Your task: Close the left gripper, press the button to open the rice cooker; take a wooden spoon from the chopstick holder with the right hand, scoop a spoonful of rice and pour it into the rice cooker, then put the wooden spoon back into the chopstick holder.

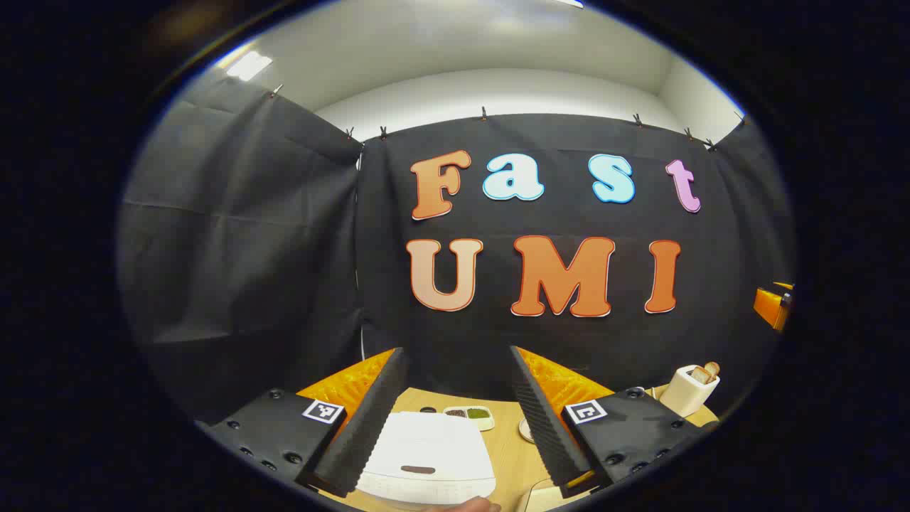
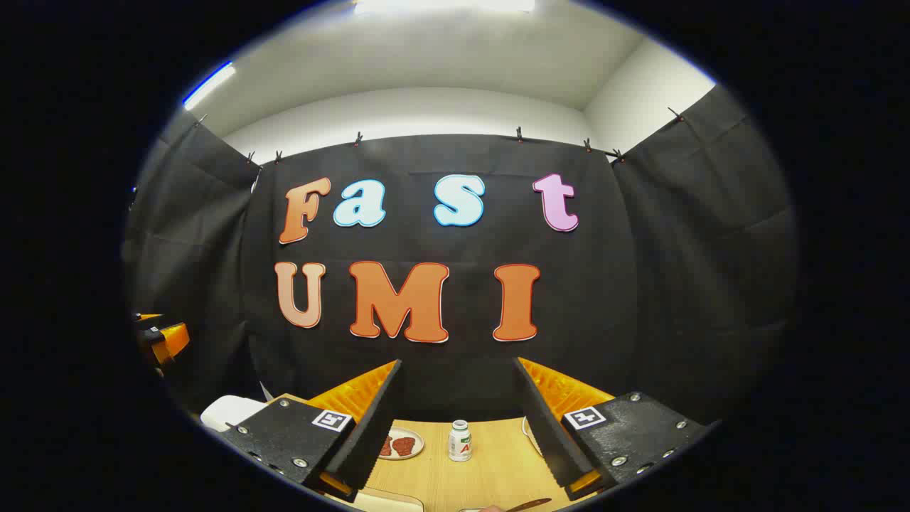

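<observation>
Starting: step 1, I judge; rice cooker [image 1: 426,455] lid down.
L gripper [image 1: 455,419]: spread, above cooker; I'd pinch it together, then press btn.
R gripper [image 2: 455,427]: spread, empty.

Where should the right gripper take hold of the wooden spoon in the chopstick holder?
Probably grip the wooden spoon by the end sticking out above the white chopstick holder; the rest sits hidden inside. Come down from above with the open right gripper, close across that exposed end, then lift straight up.
</observation>
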Demonstrator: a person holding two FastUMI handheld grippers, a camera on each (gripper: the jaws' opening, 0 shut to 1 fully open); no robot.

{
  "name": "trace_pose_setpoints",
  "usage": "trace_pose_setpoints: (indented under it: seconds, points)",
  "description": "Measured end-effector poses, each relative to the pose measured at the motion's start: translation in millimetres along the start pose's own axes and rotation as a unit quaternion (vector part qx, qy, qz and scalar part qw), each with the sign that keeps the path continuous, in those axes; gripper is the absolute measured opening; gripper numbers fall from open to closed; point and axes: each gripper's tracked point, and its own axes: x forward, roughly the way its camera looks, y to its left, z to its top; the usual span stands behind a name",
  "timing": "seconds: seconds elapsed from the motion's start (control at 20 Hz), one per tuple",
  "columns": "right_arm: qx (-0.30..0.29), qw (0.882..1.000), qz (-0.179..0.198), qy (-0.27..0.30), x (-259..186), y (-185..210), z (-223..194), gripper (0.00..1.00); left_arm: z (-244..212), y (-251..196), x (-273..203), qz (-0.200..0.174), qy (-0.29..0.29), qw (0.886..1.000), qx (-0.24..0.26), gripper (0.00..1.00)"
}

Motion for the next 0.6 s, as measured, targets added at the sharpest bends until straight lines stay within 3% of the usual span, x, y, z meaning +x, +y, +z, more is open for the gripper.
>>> trace_pose_setpoints:
  seconds: [0.6]
  points:
    - [-0.010,1.000,-0.011,0.004,7.6,-12.6,-3.9,0.93,11.5,-5.1,17.8,-0.006,-0.012,1.000,0.009,0.97]
